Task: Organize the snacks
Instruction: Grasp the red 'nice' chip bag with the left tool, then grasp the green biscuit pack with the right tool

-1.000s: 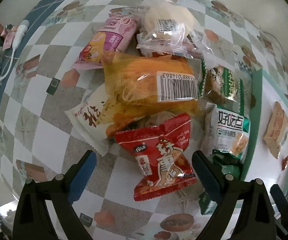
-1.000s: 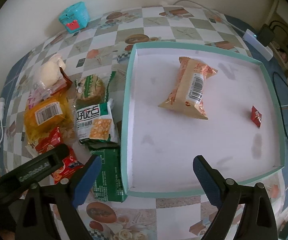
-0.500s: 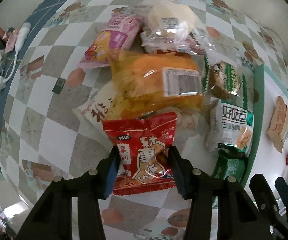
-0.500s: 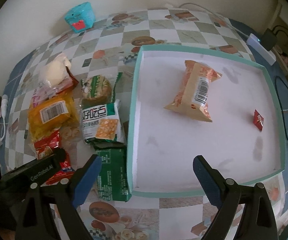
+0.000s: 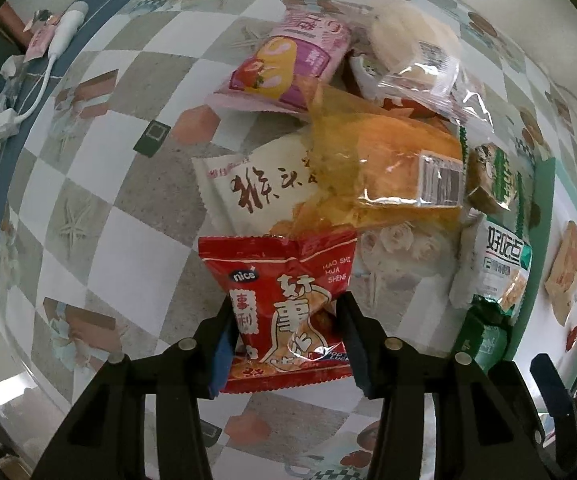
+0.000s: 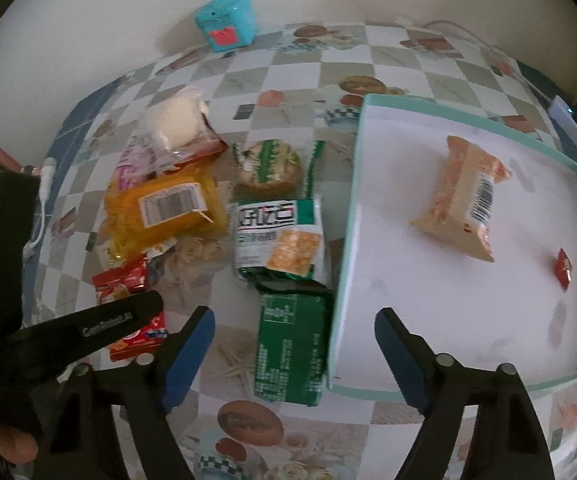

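left gripper (image 5: pixel 286 332): jaws clenched on red pack (image 5: pixel 284 300), at 6 o'clock of the snack pile on the worktop (image 5: pixel 88 208) | right gripper (image 6: pixel 294 344): jaws wide, just narrowing, empty, over green pack (image 6: pixel 290 344) beside tray (image 6: pixel 346 240) | change: left jaws were spread around the pack, now pinching it

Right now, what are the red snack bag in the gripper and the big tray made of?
The red snack bag looks like thin glossy plastic film: it crinkles, shines, and has zigzag-cut ends. The shallow white tray with a teal rim seems like matte cardboard or plastic; its thin, flat walls leave that open.
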A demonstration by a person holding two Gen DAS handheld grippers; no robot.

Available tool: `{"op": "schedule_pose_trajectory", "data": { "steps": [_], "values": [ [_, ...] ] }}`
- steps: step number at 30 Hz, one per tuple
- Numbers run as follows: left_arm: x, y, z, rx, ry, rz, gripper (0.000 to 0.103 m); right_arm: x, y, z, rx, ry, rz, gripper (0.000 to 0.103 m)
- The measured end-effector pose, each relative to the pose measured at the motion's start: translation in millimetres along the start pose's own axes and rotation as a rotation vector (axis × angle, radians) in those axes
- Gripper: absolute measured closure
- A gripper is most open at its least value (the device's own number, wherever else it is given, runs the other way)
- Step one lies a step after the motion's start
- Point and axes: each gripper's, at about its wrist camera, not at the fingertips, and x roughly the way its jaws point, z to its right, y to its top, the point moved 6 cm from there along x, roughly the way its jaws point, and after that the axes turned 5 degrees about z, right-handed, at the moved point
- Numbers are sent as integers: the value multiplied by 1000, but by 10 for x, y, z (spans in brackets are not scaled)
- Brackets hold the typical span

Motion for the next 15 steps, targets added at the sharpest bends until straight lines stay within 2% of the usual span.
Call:
{"op": "schedule_pose_trajectory", "data": {
  "steps": [3,7,15],
  "values": [
    [26,21,-15,-3,-1,-3,53,18,-19,-37,2,29,-8,29],
    [26,26,0,-7,-2,-5,53,66,-33,-72,-5,45,-22,45],
    [34,16,16,-11,-2,-5,53,132,-58,-118,-25,43,-55,49]
  ]
}}
